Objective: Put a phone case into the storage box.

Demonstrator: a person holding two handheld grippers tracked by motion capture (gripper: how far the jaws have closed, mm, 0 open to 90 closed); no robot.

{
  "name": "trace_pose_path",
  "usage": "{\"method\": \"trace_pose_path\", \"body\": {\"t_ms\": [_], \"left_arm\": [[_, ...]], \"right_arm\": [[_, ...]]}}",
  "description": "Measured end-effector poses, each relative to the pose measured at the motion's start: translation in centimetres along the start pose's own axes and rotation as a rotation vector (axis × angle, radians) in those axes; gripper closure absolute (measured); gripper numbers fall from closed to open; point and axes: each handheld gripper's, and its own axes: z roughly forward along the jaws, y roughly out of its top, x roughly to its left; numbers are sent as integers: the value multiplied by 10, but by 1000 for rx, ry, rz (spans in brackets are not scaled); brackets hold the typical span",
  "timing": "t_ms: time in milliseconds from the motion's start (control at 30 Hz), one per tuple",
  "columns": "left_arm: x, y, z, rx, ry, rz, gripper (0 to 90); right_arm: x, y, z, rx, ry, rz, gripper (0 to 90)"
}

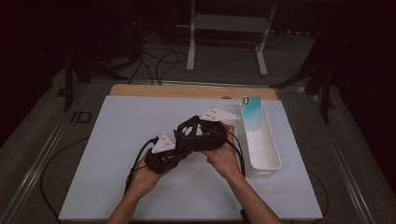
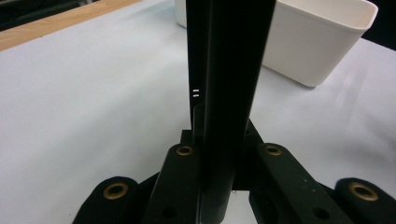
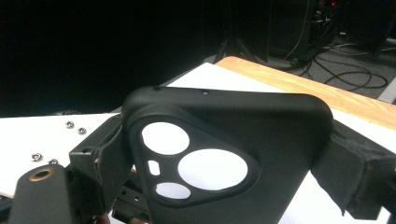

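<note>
Both hands meet over the middle of the white desk (image 1: pixel 116 140), claws brought close together. Between them: a black phone case (image 3: pixel 261 140), matte, with a rounded triangular camera cutout holding three round openings and one small slot.

Right claw (image 1: pixel 189 128): jaws set wide, one padded jaw on each long edge of the case, gripping it across its width. In the right gripper view the case stands across the frame with its camera cutout facing the lens, held above the desk, not resting on it.

Left claw (image 1: pixel 180 145): jaws drawn nearly together, pinched on the case's thin edge. In the left gripper view the case (image 2: pixel 224 93) rises edge-on as a dark vertical slab straight up between the jaws.

In the high view, the case (image 1: pixel 196 129) sits at the centre of the desk, up in the air between the two claws, left of the bin.

White plastic bin (image 1: pixel 268 161), long and rectangular, sits near the desk's right edge. A teal phone case (image 1: pixel 252 114) stands upright at its far end, leaning against the wall.

A strip of bare wood (image 1: pixel 187 91) shows along the far edge of the desk.
</note>
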Motion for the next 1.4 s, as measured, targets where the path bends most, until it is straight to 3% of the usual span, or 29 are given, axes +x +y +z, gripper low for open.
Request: {"method": "trace_pose_path", "body": {"t_ms": [67, 167, 267, 333, 567, 667, 800, 933, 1200, 1400], "left_arm": [[1, 0, -1, -1, -8, 2, 829], [2, 0, -3, -11, -30, 2, 741], [4, 0, -4, -13, -18, -8, 600], [6, 0, -6, -17, -23, -14, 566], [7, -1, -12, -53, 54, -26, 230], [9, -3, -16, -71, 67, -44, 158], [12, -3, -20, -78, 127, -55, 57], [16, -5, -25, -92, 143, -54, 4], [24, -13, -37, -106, 199, -62, 0], [33, -29, -50, -140, 284, -76, 0]], "right_arm": [[1, 0, 0, 2, -5, -4, 134], [1, -1, 0, 1, -7, -8, 134], [1, -1, 1, -1, -10, -12, 135], [1, -1, 1, 1, -12, -12, 135], [0, -1, 0, -3, -19, -11, 135], [-2, -1, 0, -1, -26, -11, 135], [-3, -1, 0, -4, -27, -3, 135], [-4, -1, 0, -3, -26, 1, 135], [-6, -2, -1, -4, -31, 6, 134], [-9, -2, -3, -3, -40, 4, 134]]}}
